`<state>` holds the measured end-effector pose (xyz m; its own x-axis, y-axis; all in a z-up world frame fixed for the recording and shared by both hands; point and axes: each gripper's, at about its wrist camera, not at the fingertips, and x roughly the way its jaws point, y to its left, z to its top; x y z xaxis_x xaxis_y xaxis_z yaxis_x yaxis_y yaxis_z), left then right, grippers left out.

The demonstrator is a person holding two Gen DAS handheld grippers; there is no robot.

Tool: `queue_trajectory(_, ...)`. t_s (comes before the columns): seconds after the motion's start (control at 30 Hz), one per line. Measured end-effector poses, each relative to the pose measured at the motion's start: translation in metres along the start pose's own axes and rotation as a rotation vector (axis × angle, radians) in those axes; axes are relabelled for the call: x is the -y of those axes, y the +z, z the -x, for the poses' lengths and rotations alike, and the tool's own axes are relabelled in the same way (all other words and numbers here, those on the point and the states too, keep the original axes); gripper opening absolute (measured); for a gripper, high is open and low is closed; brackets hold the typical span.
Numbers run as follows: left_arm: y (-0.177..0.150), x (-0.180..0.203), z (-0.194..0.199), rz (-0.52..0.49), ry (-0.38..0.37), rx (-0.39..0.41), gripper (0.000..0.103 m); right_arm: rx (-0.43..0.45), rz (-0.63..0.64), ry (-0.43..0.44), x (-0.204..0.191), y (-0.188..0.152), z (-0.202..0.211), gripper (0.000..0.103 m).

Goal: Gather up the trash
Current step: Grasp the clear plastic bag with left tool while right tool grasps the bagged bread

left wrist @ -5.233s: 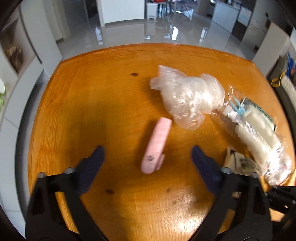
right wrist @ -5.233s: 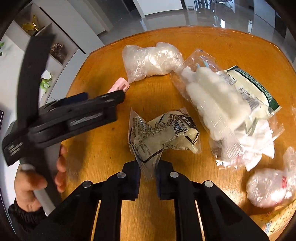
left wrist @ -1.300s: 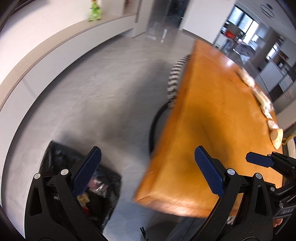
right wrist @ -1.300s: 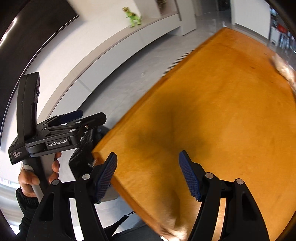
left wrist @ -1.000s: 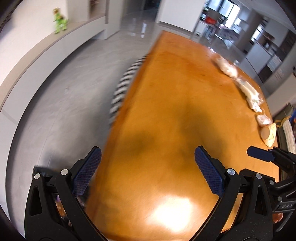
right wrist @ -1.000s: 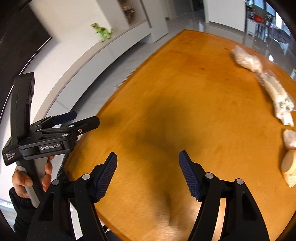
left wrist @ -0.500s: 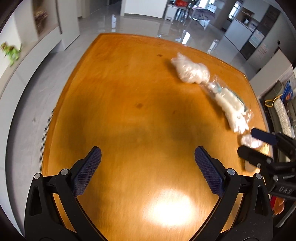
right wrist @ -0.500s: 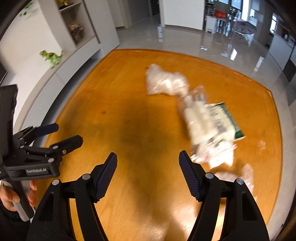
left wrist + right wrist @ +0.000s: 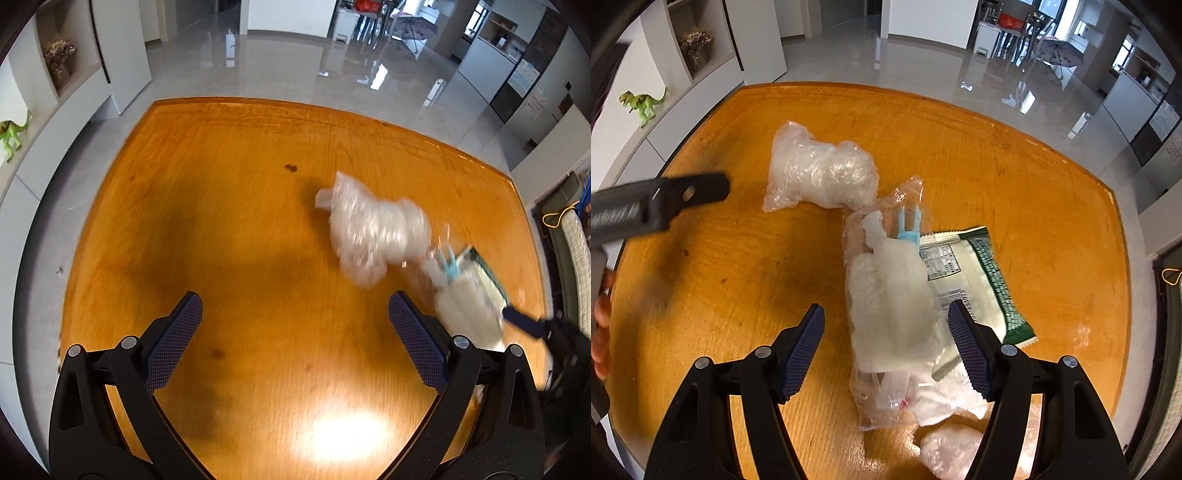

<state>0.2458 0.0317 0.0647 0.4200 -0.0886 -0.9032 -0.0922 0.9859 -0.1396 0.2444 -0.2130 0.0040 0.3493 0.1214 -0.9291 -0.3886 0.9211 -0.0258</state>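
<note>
target: the clear packet of white wadding (image 9: 890,295) lies on the wooden surface (image 9: 1052,229) directly below and ahead of the right tongs (image 9: 886,345), its near part framed between the two blue pads
long axis: runs away from the camera, roughly in line with the tongs' pointing direction, so the pads stand on either side of its width
right tongs: jaws well apart, nothing gripped; pads not pressing on the packet
left tongs: (image 9: 295,339) jaws spread wide, empty, over bare wood
nearer hand: the right one by my reading; from the left tongs the rubbish lies off to the right and further ahead
other trash: crumpled clear plastic bag (image 9: 820,170) beyond the packet, near it; green-edged wrapper (image 9: 979,280) tucked partly under the packet's right side; small clear bundle (image 9: 945,450) at the near edge
containers: none in view here; the packet itself holds white wadding and a light-blue plastic piece (image 9: 909,227)
</note>
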Motion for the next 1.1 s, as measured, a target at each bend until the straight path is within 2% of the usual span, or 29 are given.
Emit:
queue_trajectory(0.07,0.013,0.006,-0.013,0.017,-0.017,-0.013,0.097,-0.01,0.01,0.006,-0.001,0.001,-0.007,0.07)
queue_trajectory(0.13,0.025,0.016,-0.026,0.02,-0.035,-0.022,0.097,-0.017,0.027,-0.021,-0.004,0.0,-0.009,0.051)
queue_trajectory(0.23,0.038,0.036,-0.044,-0.018,-0.03,-0.027,0.097,-0.016,0.045,-0.027,-0.006,0.0,-0.01,0.043)
queue_trajectory(0.37,0.047,0.06,-0.067,-0.067,-0.021,-0.044,0.097,-0.008,0.071,-0.015,-0.011,-0.003,-0.007,0.038)
queue_trajectory(0.43,0.049,0.068,-0.075,-0.09,-0.002,-0.023,0.097,-0.005,0.08,-0.009,-0.013,-0.006,-0.005,0.037)
queue_trajectory(0.47,0.048,0.071,-0.077,-0.101,0.01,-0.011,0.096,-0.004,0.085,-0.003,-0.013,-0.007,-0.005,0.036)
queue_trajectory(0.5,0.047,0.073,-0.079,-0.113,0.022,-0.004,0.076,-0.003,0.088,0.002,-0.014,-0.009,-0.003,0.036)
queue_trajectory(0.53,0.044,0.074,-0.082,-0.119,0.005,-0.009,0.068,0.0,0.093,0.009,-0.015,-0.008,-0.002,0.035)
queue_trajectory(0.63,0.038,0.07,-0.076,-0.116,-0.015,0.012,0.056,0.011,0.095,0.026,-0.017,-0.01,0.005,0.032)
queue_trajectory(0.73,0.032,0.059,-0.063,-0.104,-0.016,0.019,0.051,0.025,0.094,0.047,-0.02,-0.014,0.016,0.031)
queue_trajectory(0.9,0.013,0.029,-0.029,-0.072,-0.031,0.036,0.05,0.048,0.103,0.084,-0.038,-0.029,0.041,0.031)
queue_trajectory(1.1,-0.012,-0.014,0.02,-0.022,-0.023,0.078,0.05,0.075,0.149,0.111,-0.077,-0.057,0.078,0.031)
